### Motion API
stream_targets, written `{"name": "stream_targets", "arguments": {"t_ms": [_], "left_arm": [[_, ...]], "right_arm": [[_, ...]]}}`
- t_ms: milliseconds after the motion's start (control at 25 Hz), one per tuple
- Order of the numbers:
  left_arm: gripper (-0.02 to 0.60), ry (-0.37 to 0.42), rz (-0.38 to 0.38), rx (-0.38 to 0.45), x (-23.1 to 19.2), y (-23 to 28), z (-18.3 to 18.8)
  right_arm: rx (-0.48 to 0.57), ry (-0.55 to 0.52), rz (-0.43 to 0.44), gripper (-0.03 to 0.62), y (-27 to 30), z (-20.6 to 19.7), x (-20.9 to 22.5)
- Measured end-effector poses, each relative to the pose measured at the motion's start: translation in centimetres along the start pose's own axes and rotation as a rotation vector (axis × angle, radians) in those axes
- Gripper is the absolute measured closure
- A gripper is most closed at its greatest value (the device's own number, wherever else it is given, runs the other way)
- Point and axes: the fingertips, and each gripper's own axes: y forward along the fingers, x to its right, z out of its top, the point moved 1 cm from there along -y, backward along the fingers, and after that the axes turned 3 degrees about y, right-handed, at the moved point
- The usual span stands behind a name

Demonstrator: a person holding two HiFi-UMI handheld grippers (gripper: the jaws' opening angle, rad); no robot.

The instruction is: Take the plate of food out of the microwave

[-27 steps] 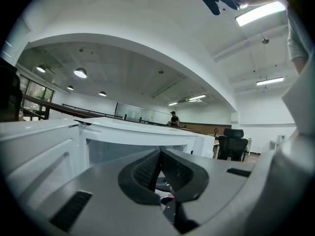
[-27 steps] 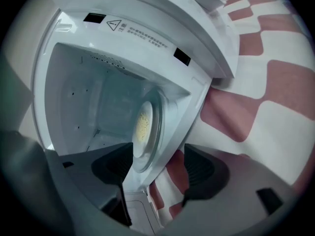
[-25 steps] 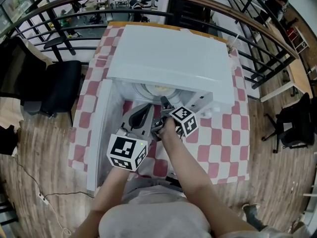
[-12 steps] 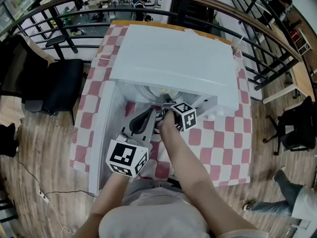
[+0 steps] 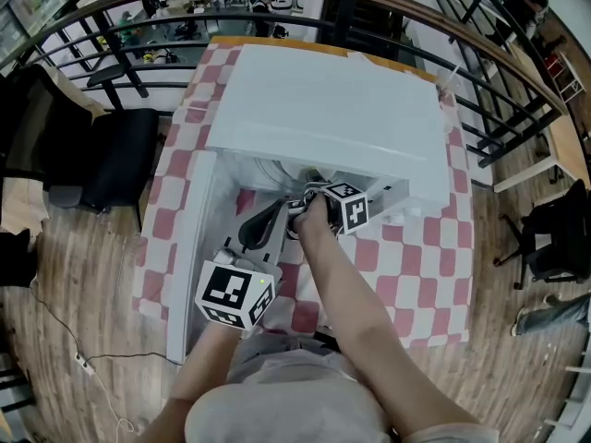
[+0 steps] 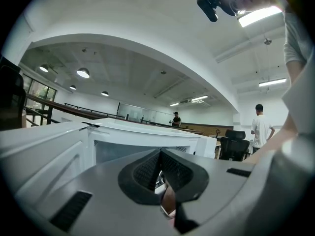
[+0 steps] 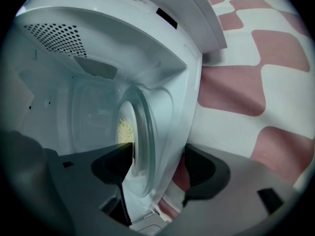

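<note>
The white microwave (image 5: 323,109) stands on a red-and-white checked table (image 5: 406,257), its door (image 5: 189,247) swung open to the left. Inside, a pale plate (image 7: 142,132) with yellow food (image 7: 125,129) lies on the turntable; the head view shows only a sliver of the plate (image 5: 288,168) under the microwave's top edge. My right gripper (image 5: 307,194) is at the cavity mouth, rolled on its side. In the right gripper view it (image 7: 157,167) is open, with the plate's near rim between the jaws. My left gripper (image 5: 263,224) hangs back near the door, shut and empty, also shown in its own view (image 6: 160,170).
A black office chair (image 5: 111,164) stands left of the table and another (image 5: 554,229) to the right. A curved dark railing (image 5: 138,7) runs behind the table. The left gripper view shows people (image 6: 261,127) standing far off in the room.
My right gripper has moved forward and a little right, up to the microwave's mouth. The left gripper has stayed almost where it was.
</note>
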Motion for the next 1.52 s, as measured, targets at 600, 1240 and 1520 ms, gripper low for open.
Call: {"name": "stream_targets", "arguments": {"t_ms": [600, 1240, 1520], "left_arm": [[0.579, 0.007, 0.002, -0.014, 0.1, -0.2, -0.3], [0.579, -0.010, 0.004, -0.007, -0.1, -0.5, -0.3], [0.579, -0.009, 0.010, -0.005, -0.2, -0.8, -0.3]], "right_arm": [[-0.069, -0.045, 0.017, 0.267, -0.6, -0.3, 0.6], [-0.066, -0.104, 0.048, 0.411, -2.7, -0.1, 0.5], [-0.086, -0.063, 0.079, 0.424, -2.9, 0.1, 0.6]]}}
